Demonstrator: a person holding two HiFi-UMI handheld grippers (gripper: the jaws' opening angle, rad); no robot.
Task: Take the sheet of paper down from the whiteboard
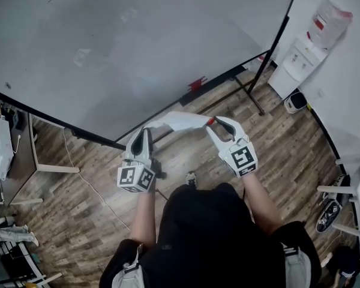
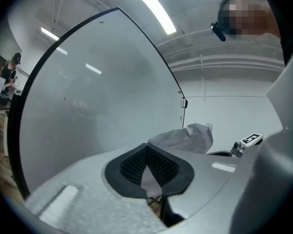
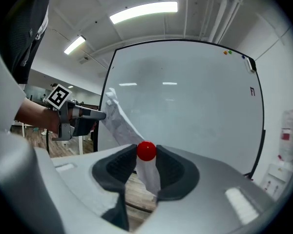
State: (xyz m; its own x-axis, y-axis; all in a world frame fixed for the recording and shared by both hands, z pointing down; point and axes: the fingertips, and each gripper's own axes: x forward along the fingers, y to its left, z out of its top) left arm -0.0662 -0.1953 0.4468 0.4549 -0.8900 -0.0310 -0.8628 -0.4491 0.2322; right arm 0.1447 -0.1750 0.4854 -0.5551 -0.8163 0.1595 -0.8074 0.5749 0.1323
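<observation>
The white sheet of paper (image 1: 180, 121) hangs free of the whiteboard (image 1: 138, 47), stretched between my two grippers above the wooden floor. My left gripper (image 1: 145, 132) is shut on the sheet's left edge, and a corner of paper (image 2: 149, 177) shows between its dark pads. My right gripper (image 1: 215, 124) is shut on the sheet's right edge together with a red ball magnet (image 3: 146, 150), which sits between its pads. From there the crumpled paper (image 3: 121, 122) runs away to the left gripper (image 3: 83, 115). In the left gripper view the paper (image 2: 185, 138) leads towards the right gripper's marker cube (image 2: 247, 140).
The whiteboard stands on a black frame with a leg (image 1: 252, 95) on the floor, and a red item (image 1: 197, 83) lies on its ledge. A water dispenser (image 1: 300, 56) stands at the back right, a desk (image 1: 18, 155) at the left, and chairs (image 1: 348, 203) at the right.
</observation>
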